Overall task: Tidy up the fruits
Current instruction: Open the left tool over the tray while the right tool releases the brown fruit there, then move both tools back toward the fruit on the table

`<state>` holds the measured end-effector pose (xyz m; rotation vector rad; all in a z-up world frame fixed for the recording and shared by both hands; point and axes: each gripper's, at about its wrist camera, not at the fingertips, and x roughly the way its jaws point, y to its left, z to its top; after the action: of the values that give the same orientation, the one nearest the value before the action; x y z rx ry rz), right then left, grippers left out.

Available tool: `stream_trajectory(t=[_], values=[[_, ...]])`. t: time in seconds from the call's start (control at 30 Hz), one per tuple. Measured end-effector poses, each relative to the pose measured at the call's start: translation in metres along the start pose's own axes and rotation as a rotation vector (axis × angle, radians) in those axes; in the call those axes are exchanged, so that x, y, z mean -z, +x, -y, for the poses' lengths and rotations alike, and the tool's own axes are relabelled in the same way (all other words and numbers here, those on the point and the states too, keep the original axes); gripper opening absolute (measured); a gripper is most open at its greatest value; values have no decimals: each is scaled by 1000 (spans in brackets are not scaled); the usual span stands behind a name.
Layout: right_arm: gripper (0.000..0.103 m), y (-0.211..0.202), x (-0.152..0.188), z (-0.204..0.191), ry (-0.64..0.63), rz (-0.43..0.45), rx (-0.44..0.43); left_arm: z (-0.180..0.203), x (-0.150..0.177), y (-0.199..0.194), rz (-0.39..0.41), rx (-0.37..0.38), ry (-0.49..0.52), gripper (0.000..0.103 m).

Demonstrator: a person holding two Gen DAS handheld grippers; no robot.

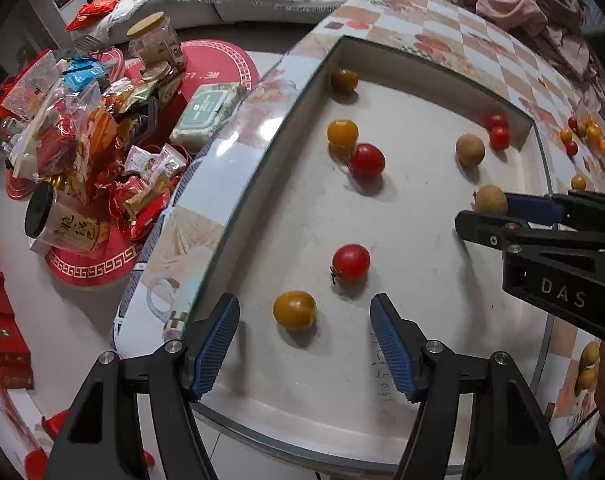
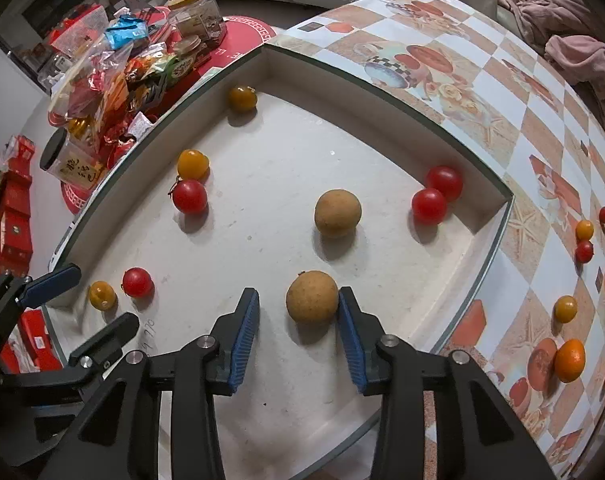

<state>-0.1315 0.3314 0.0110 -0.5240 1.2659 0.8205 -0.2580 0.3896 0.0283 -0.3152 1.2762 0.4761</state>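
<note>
**Brown longan and yellow tomato lie loose between parted pads**

White tray (image 2: 382, 168) set into the patterned table (image 2: 502, 120) holds small round fruits. Left hand-held gripper (image 1: 304, 334) stands open, a glossy yellow cherry tomato (image 1: 294, 310) lying free between its blue pads, a red one (image 1: 351, 261) just beyond. Right hand-held gripper (image 2: 298, 320) is open too; the matte, tan, rough-skinned longan (image 2: 312, 297) sits between its pads, close against the right one. More fruits (image 2: 569, 354) lie on the table at right.

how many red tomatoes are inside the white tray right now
4. Two touch in the tray's far right corner, one sits beside a yellow tomato at the left wall, and one lies near the left gripper. None seem hidden.
</note>
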Motion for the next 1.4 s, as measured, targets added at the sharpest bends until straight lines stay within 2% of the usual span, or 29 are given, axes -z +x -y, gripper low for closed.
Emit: stream_trajectory(t=[0.03,0.1,0.23,0.3,0.53,0.73,0.93,1.03,1.07,1.27,1.4], values=[[48,0,0,0,2,-1,-3,1,0,0,-1,1,3,69],[64,0,0,0,11,-7,-15,1,1,0,-2,-6,8,69],[70,-9,0,3,34,18,-33,2,0,1,-14,-25,17,69],[81,-14,0,5,50,28,-48,3,0,0,-16,-31,24,69],[81,-47,3,20,124,105,-72,20,-10,-15,5,-24,81,69],[81,-75,22,53,224,150,-54,50,-22,-28,39,9,155,69],[81,-94,62,97,333,150,2,90,-35,-41,71,62,236,69],[81,-102,99,124,410,124,46,115,-40,-47,84,90,280,69],[81,-102,99,124,410,124,46,125,-42,-49,89,106,298,69],[81,-103,147,147,517,76,71,175,-53,-48,94,159,364,69],[81,-99,172,152,568,48,74,205,-60,-38,84,174,413,69]])
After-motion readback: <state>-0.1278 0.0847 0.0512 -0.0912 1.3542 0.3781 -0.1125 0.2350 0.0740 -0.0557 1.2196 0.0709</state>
